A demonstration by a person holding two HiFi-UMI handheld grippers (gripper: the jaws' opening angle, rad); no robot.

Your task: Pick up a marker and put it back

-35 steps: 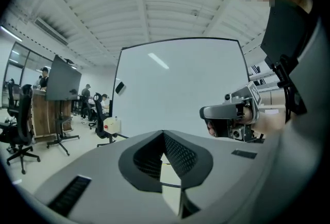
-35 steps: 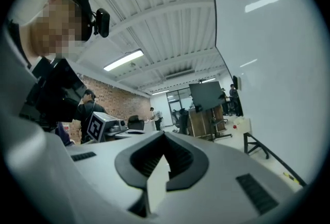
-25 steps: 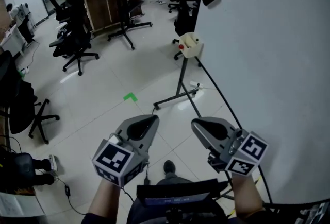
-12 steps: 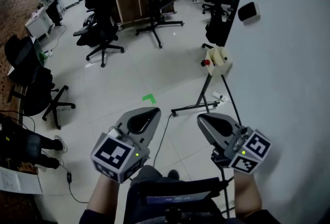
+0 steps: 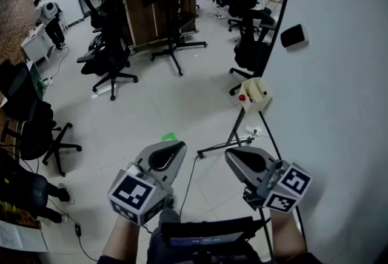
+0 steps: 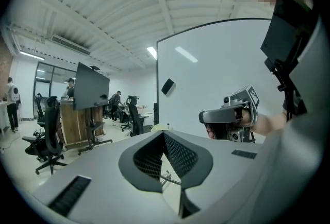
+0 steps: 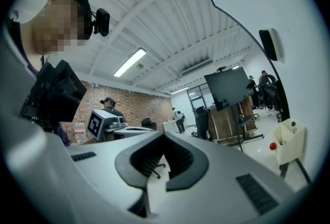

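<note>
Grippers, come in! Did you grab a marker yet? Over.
Fingers shut, nothing held: left gripper, right gripper. Untouched ahead: cream holder on the whiteboard. Beneath it only the stand legs.

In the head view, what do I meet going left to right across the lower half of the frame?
Black office chair → left tool → right tool → whiteboard.
</note>
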